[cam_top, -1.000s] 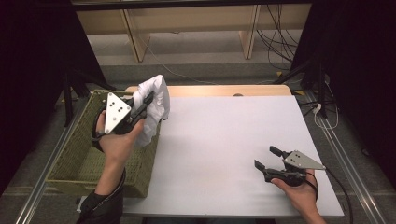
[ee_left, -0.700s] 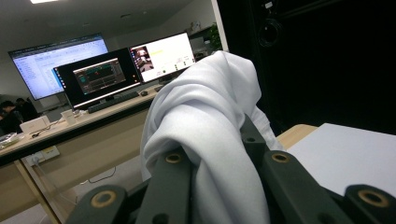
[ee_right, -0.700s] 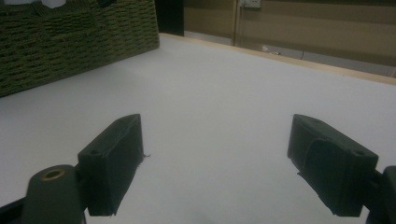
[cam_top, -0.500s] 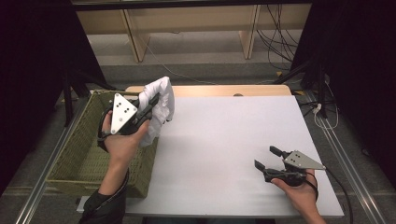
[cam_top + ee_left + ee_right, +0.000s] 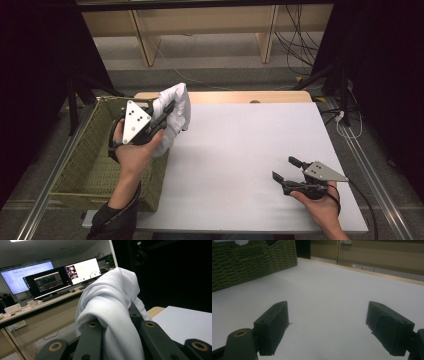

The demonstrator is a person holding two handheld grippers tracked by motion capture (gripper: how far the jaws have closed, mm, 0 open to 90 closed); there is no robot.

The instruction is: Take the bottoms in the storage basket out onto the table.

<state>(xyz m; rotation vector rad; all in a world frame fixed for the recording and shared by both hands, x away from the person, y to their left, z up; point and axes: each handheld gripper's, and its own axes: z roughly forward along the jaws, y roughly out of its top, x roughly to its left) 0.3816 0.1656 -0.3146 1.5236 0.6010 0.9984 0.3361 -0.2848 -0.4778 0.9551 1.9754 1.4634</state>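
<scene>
White cloth lifted out of the basket, left gripper pinching it

High view: white cloth [image 5: 175, 112] is hanging bunched from the left gripper [image 5: 167, 111], above the right rim of the woven basket [image 5: 85, 170] and just at the left edge of the white table [image 5: 240, 150]. Jaws are pressing together on a gathered fold near the top. Fabric is drooping in loose folds below the pinch, so it reads as soft, light, limp, not slippery to padded jaws; no fragility concern. Long axis is running roughly up and down, free end pointing down toward the basket rim and table edge. Best hold, as judged: a bunched fold or a corner, since a single layer may slide out. Right gripper [image 5: 289, 170] is resting low over the near right of the table, jaws spread, nothing between them, well apart from the cloth.

Left gripper view: cloth [image 5: 112, 315] is draping over and between the black jaws, a rounded hump rising ahead of them, folds falling toward the camera. Monitors [image 5: 50, 277] are standing on a desk far behind.

Right gripper view: jaws are standing wide over bare white table [image 5: 332, 290]; basket wall [image 5: 249, 262] is sitting at the far left.
</scene>
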